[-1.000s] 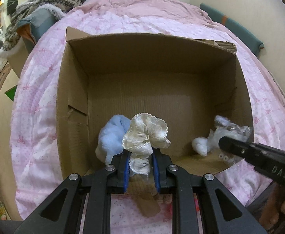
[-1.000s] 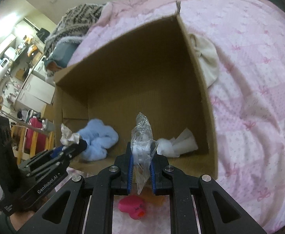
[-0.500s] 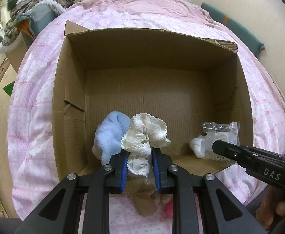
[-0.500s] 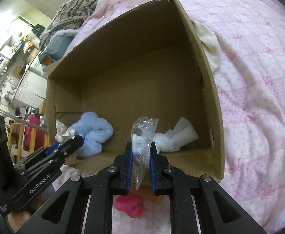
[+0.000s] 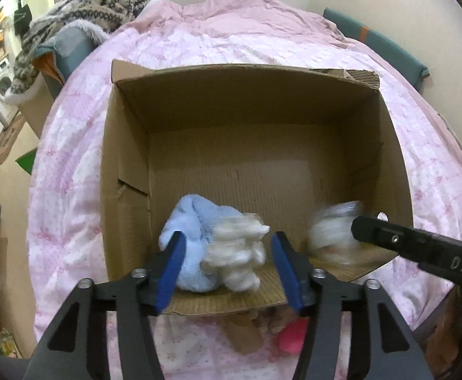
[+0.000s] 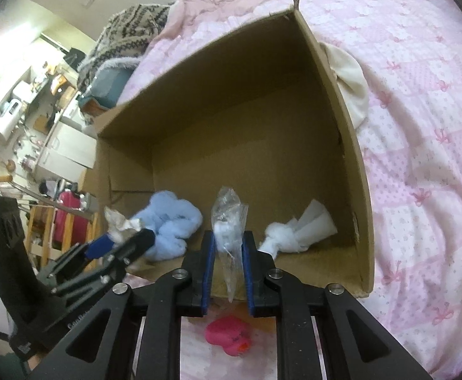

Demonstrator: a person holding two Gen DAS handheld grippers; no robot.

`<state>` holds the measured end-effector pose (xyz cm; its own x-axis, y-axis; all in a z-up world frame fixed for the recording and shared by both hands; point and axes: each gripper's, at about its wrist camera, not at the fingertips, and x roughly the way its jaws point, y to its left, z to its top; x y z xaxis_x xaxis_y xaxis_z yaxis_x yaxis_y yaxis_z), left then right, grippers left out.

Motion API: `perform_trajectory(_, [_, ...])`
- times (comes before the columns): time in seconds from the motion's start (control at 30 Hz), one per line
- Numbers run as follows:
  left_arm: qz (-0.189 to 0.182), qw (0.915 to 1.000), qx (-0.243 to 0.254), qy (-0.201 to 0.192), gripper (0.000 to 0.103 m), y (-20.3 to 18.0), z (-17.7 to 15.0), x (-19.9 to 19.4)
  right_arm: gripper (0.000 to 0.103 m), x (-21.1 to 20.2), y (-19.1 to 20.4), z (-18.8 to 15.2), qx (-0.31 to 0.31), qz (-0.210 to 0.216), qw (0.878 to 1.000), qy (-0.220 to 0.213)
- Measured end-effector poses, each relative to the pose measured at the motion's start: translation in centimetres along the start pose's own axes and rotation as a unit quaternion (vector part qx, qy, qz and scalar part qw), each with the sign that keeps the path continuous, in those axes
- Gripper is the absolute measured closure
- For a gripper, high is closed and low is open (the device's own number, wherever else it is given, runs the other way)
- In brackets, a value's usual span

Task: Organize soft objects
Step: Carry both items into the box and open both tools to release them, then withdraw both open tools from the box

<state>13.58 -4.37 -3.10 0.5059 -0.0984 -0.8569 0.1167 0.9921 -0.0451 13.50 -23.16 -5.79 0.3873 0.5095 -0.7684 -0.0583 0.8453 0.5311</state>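
An open cardboard box (image 5: 129,164) lies on a pink quilt, also in the right wrist view (image 6: 354,171). My left gripper (image 5: 227,253) is open over its near edge; the cream lace cloth (image 5: 237,247), blurred, drops free between the fingers beside a light blue fluffy cloth (image 5: 190,231). My right gripper (image 6: 227,247) has parted a little around a clear plastic bag with white stuff (image 6: 227,221), which still stands between the pads. A white soft bundle (image 6: 297,231) lies in the box's right corner.
A pink rubber duck (image 6: 231,335) lies on the quilt in front of the box. A cream cloth (image 6: 351,88) lies outside the box's right wall. A patterned knit blanket (image 5: 82,9) is piled at the far left of the bed.
My left gripper has opened wide and let go of the lace cloth, which falls into the box. My right gripper's fingers have spread slightly around the bag.
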Motion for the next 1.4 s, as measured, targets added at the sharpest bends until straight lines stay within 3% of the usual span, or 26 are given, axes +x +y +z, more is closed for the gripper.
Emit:
perform_trajectory(0.1, [-0.012, 0.9999, -0.011, -0.004, 0.039, 0.4, 0.1, -0.4, 0.049, -0.7, 0.0, 0.2, 0.006, 0.006, 1.0, -0.018])
perform_trajectory(0.13, [-0.017, 0.9997, -0.018, -0.007, 0.038, 0.6, 0.2, -0.6, 0.031, -1.1, 0.0, 0.3, 0.008, 0.009, 0.999, -0.031])
perform_trajectory(0.17, [-0.019, 0.9996, -0.021, -0.009, 0.036, 0.7, 0.3, -0.7, 0.03, -1.5, 0.0, 0.4, 0.009, 0.009, 0.999, -0.04])
perform_trajectory(0.47, [-0.005, 0.999, -0.041, -0.018, 0.034, 1.8, 0.4, -1.6, 0.03, -1.7, 0.0, 0.6, 0.016, 0.005, 0.999, -0.043])
perform_trajectory(0.8, [0.012, 0.9991, -0.027, -0.032, 0.034, 1.9, -0.5, -4.0, 0.03, -3.3, 0.6, -0.5, 0.009, -0.003, 0.998, -0.056])
perform_trajectory(1.4, [0.02, 0.9975, -0.066, -0.016, 0.034, 4.8, -5.5, -7.1, 0.03, -5.2, 1.3, -5.3, 0.003, -0.013, 0.999, -0.047])
